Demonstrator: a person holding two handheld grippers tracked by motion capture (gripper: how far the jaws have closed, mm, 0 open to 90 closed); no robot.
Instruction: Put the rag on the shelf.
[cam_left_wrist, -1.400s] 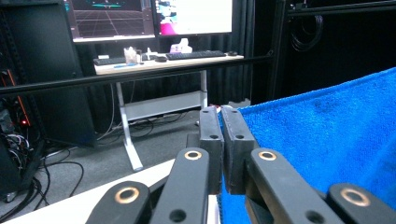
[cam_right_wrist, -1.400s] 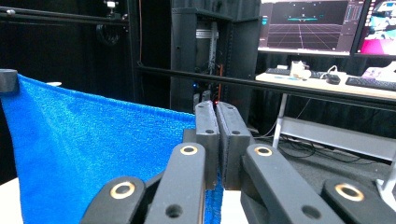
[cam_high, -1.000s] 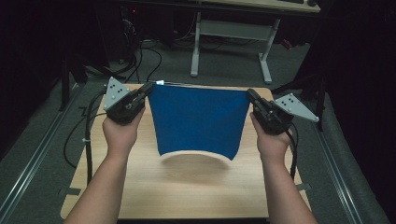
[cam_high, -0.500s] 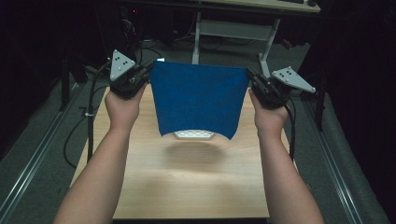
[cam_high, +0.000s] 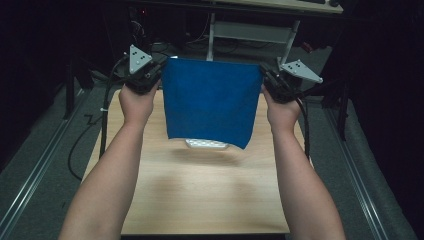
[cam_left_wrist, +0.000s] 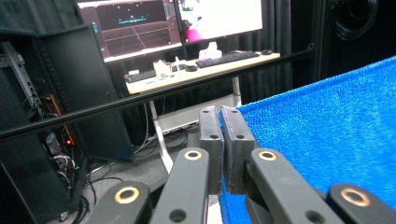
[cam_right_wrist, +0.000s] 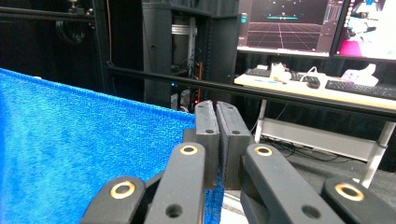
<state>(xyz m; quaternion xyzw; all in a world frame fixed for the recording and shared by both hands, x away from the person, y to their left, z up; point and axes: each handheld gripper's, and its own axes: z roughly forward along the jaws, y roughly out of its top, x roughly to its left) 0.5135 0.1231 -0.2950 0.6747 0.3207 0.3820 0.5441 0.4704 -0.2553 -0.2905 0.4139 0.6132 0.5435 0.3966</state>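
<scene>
Two claws grip the blue towel (cam_high: 210, 102) by its upper corners: left claw (cam_high: 156, 75) and right claw (cam_high: 265, 80), both clamped shut on cloth, holding it stretched and hanging above the bench (cam_high: 200, 200). Step in hand: spreading. The next move likely calls for lowering both evenly. The high view shows a white object (cam_high: 206, 144) beneath; the gripper views show monitors (cam_left_wrist: 173, 23).

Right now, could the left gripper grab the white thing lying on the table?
Probably not. The left gripper is shut on a top corner of the blue cloth, held up above the table. The white thing lies below, partly behind the cloth's hanging edge.
</scene>
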